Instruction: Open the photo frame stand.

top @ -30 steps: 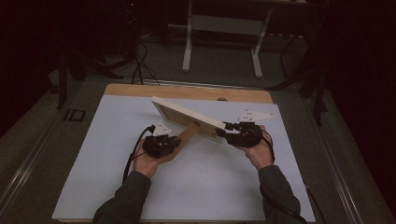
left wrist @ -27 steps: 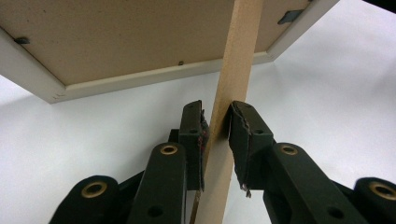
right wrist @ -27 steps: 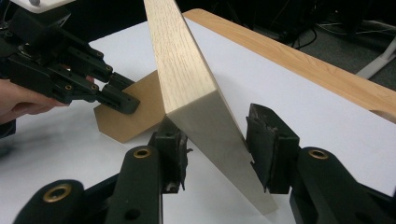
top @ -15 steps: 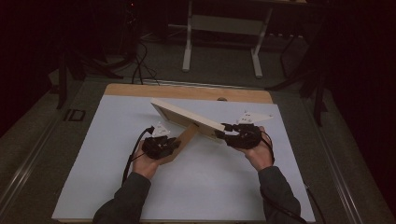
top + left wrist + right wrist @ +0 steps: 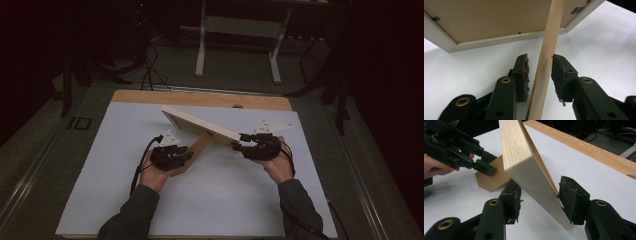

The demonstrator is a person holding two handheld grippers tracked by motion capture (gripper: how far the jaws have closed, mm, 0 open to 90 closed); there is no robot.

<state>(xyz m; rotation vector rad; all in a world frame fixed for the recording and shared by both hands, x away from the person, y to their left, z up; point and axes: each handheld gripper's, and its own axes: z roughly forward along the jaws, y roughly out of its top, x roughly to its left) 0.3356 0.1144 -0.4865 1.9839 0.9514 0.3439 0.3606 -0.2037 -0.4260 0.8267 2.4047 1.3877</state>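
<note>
A light wooden picture frame (image 5: 200, 125) stands tilted on the white table sheet, propped on its brown back leg (image 5: 197, 150). My left gripper (image 5: 186, 155) straddles that leg (image 5: 546, 62). Its jaws have just been opening, and a gap shows beside the left pad (image 5: 522, 75). The frame's brown backing (image 5: 499, 20) hangs above. My right gripper (image 5: 239, 142) straddles the frame's lower right corner (image 5: 521, 157). Its jaws have also just been opening, with the left pad (image 5: 515, 195) clear of the wood. In the right gripper view my left gripper (image 5: 486, 167) sits at the leg's foot (image 5: 489, 181).
The white sheet (image 5: 225, 200) covers most of the table, and a bare wooden strip (image 5: 200, 98) runs along the far edge. Beyond it, on the dark floor, are a white metal stand (image 5: 237, 30) and cables (image 5: 150, 70).
</note>
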